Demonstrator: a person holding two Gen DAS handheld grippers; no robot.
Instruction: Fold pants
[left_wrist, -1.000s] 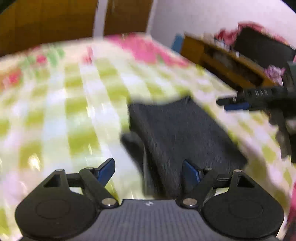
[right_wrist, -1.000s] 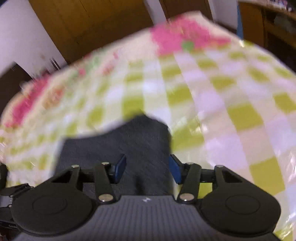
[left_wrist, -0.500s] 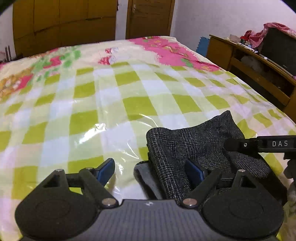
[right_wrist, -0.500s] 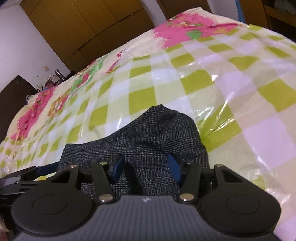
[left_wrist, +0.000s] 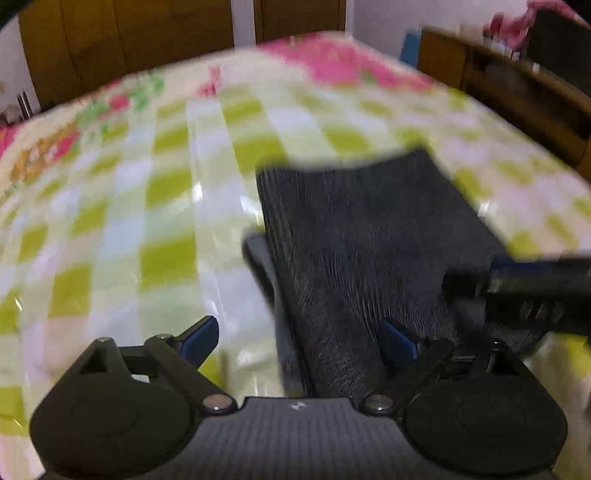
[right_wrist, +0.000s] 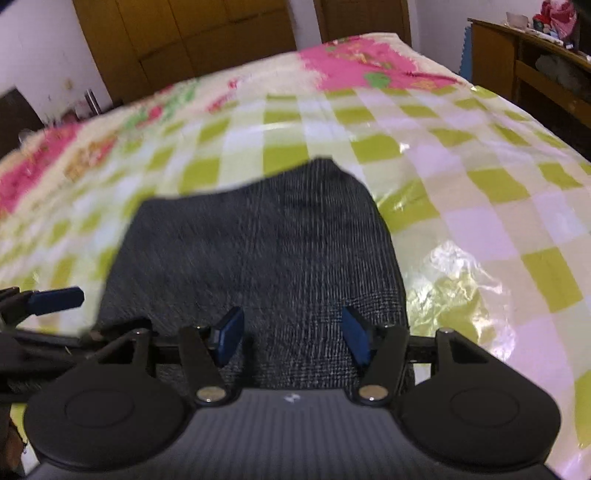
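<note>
On the bed: pants (left_wrist: 362, 236), dark grey, folded into a compact block on the green-checked cover (left_wrist: 166, 192) under clear plastic.
Left gripper (left_wrist: 299, 339): tilted steeply down over the near left edge of the pants; jaws opening, as wide as they go; fabric edge lies between the fingers, pads not pressing on it.
Right gripper (right_wrist: 291, 339): also angled down, over the near right part of the pants; jaws about half apart and opening; cloth shows between the fingers, nothing gripped.
Both tools: side by side, each visible at the edge of the other's view.
Background: wooden wardrobe (right_wrist: 184, 40), shelf unit (right_wrist: 528, 62) beside the bed.
</note>
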